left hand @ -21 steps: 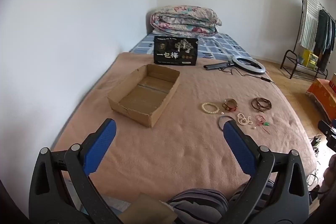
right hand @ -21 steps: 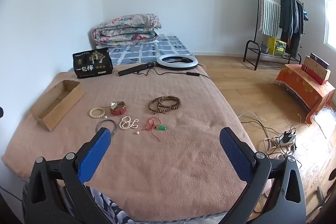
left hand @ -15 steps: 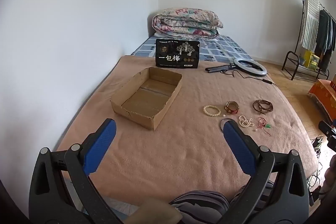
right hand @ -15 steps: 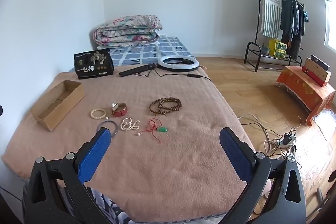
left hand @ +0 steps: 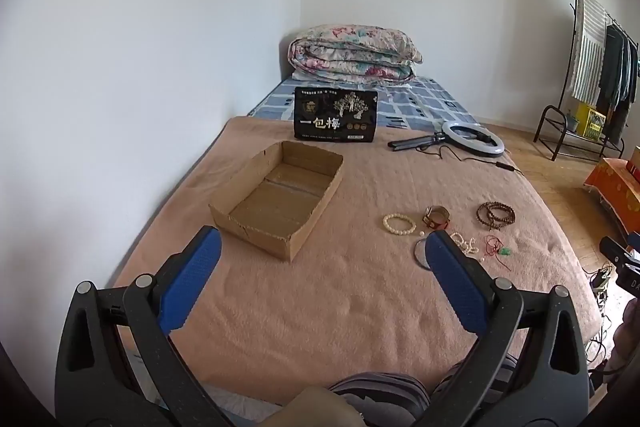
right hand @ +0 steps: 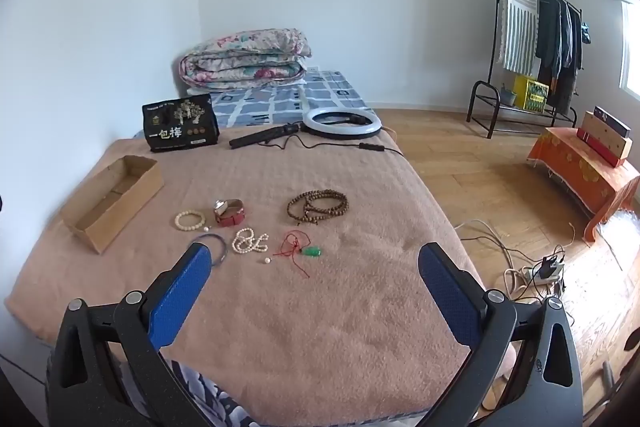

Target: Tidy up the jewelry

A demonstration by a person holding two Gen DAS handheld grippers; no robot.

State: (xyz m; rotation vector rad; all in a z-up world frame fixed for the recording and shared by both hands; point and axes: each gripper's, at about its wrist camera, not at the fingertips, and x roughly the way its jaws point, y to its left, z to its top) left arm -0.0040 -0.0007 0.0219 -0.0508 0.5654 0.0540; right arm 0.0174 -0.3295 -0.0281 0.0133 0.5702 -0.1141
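An empty open cardboard box [left hand: 280, 199] [right hand: 112, 195] rests on the pink-brown blanket [left hand: 340, 307] [right hand: 320, 307] of a bed. To its right lies the jewelry: a cream bead bracelet [right hand: 190, 219] [left hand: 399, 224], a red-strapped watch [right hand: 229, 213] [left hand: 437, 217], brown wooden beads [right hand: 317, 206] [left hand: 495, 215], a pearl string [right hand: 250, 241], a blue-grey bangle [right hand: 218, 247] and a red cord with a green pendant [right hand: 310, 251]. My left gripper [left hand: 322, 239] hovers open near the box's front corner. My right gripper [right hand: 314, 253] hangs open above the near blanket, nothing between its fingers.
A black printed bag [left hand: 335, 115], a ring light with a dark handle and cable [right hand: 340, 121] and a folded floral quilt [left hand: 354, 53] lie farther back. A wall runs along the left. Right of the bed: wooden floor, cables [right hand: 532, 267], clothes rack [right hand: 532, 39], orange-covered stand [right hand: 584, 171].
Both views have tilted up slightly, so the box and jewelry sit a little lower in the frames. Both grippers stay wide open and nothing on the bed has moved.
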